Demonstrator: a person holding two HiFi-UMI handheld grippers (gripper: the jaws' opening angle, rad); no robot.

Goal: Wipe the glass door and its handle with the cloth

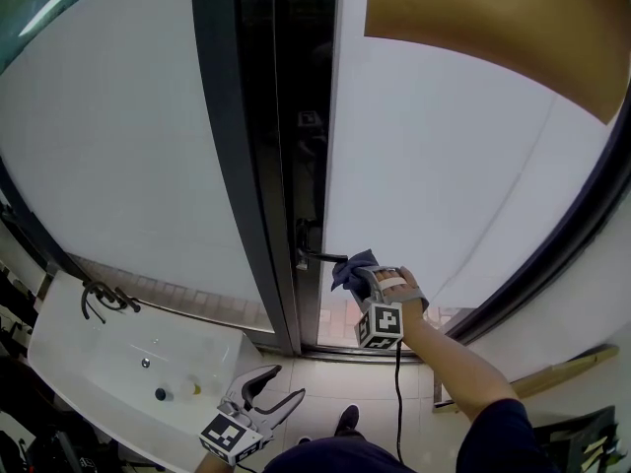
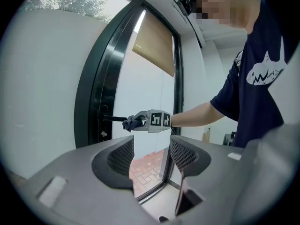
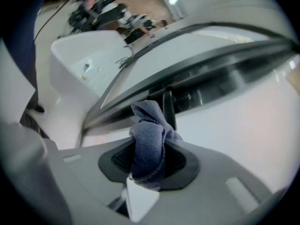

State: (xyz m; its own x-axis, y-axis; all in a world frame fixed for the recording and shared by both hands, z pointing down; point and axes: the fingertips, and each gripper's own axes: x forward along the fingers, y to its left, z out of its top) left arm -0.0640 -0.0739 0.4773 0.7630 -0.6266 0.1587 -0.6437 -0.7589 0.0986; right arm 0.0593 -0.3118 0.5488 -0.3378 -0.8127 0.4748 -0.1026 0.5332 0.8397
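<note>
one blue cloth (image 1: 351,268) was clenched in the right tongs (image 1: 363,276), just beside the one door handle (image 1: 320,257), one glass door (image 1: 444,166), left tongs (image 1: 277,386) were released and empty down low

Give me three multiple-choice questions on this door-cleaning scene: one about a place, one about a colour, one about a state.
1. Where is the cloth?
A) in a bucket
B) in the right tool, by the handle
C) on a chair

2. What colour is the cloth?
A) yellow
B) white
C) blue

3. How are the jaws of the left tool?
A) apart and empty
B) shut on the cloth
C) shut on the handle

Answers:
1 B: the right gripper view shows it pinched between the jaws.
2 C: it looks blue in every view.
3 A: nothing sits between them.
</note>
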